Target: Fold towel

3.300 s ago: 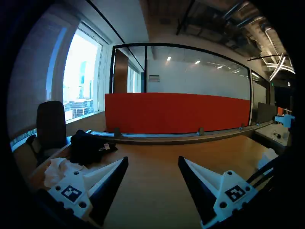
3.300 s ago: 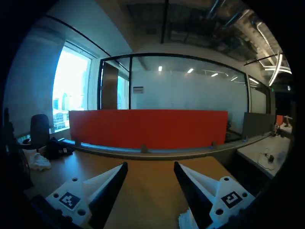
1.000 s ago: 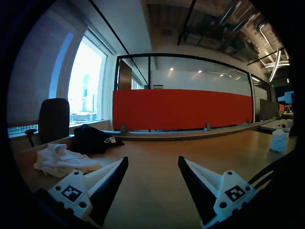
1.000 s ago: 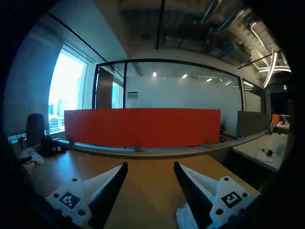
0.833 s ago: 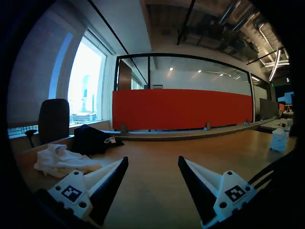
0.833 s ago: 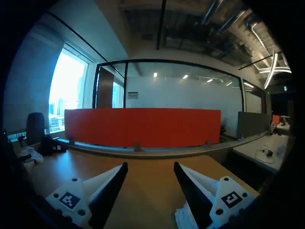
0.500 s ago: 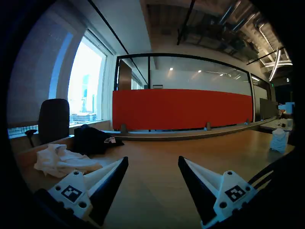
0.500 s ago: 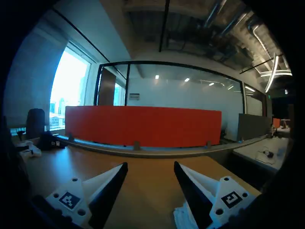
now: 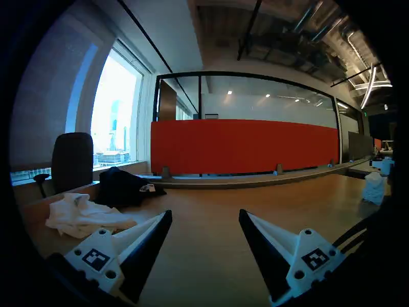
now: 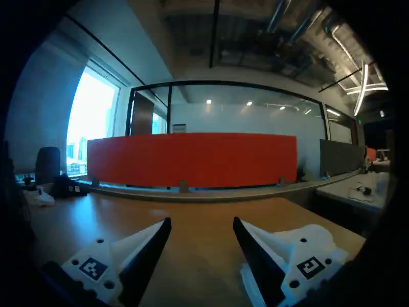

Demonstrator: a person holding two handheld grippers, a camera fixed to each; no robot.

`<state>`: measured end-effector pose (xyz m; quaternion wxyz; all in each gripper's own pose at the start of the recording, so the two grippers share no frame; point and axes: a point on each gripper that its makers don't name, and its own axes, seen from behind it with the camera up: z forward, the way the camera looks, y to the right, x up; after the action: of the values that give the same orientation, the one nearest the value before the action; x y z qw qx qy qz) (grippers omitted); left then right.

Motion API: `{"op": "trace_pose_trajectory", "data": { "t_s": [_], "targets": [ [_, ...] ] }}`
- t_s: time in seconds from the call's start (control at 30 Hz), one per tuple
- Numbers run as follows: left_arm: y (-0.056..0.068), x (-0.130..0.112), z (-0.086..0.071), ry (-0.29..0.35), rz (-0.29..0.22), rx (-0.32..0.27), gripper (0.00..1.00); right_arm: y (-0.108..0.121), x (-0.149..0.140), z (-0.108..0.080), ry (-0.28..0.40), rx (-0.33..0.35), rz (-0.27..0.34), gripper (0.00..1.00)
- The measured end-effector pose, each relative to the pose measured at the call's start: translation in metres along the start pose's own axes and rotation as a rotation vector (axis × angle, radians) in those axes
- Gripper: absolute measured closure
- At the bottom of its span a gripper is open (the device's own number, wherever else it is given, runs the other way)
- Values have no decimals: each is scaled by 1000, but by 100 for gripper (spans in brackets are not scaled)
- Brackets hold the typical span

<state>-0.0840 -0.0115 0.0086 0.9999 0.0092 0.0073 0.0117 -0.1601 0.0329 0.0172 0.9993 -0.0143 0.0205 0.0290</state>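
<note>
A crumpled white towel point(image 9: 82, 217) lies on the wooden table point(image 9: 214, 240), to the left of my left gripper point(image 9: 204, 212), which is open and holds nothing. Far to the right on the table stands a folded white towel stack point(image 9: 375, 188). In the right gripper view my right gripper point(image 10: 201, 220) is open just above the table point(image 10: 199, 245). The folded white towel stack point(image 10: 323, 231) sits under and behind its right finger. The crumpled towel point(image 10: 38, 197) shows small at the far left.
A black garment point(image 9: 122, 188) lies behind the crumpled towel, with a black office chair point(image 9: 71, 161) beside it by the window. A red divider panel point(image 9: 245, 146) runs along the table's far edge. Another desk point(image 10: 358, 192) stands to the right.
My right gripper has sunk toward the table, and the folded stack now rises behind its right finger. The left gripper has barely moved.
</note>
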Motion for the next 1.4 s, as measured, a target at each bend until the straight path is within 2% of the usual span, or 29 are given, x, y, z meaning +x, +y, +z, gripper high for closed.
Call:
{"op": "trace_pose_trajectory", "data": {
  "t_s": [0.57, 0.87, 1.4],
  "targets": [
    [0, 0, 0, 0, 0, 0, 3, -2, -28, 6, -22, -23, 25, 7],
    [0, 0, -1, 0, 0, 0, 3, -7, -25, 0, -5, -22, -5, 6],
    [0, 0, 0, 0, 0, 0, 3, -16, -26, -1, -7, -10, -6, 6]
  ]
}}
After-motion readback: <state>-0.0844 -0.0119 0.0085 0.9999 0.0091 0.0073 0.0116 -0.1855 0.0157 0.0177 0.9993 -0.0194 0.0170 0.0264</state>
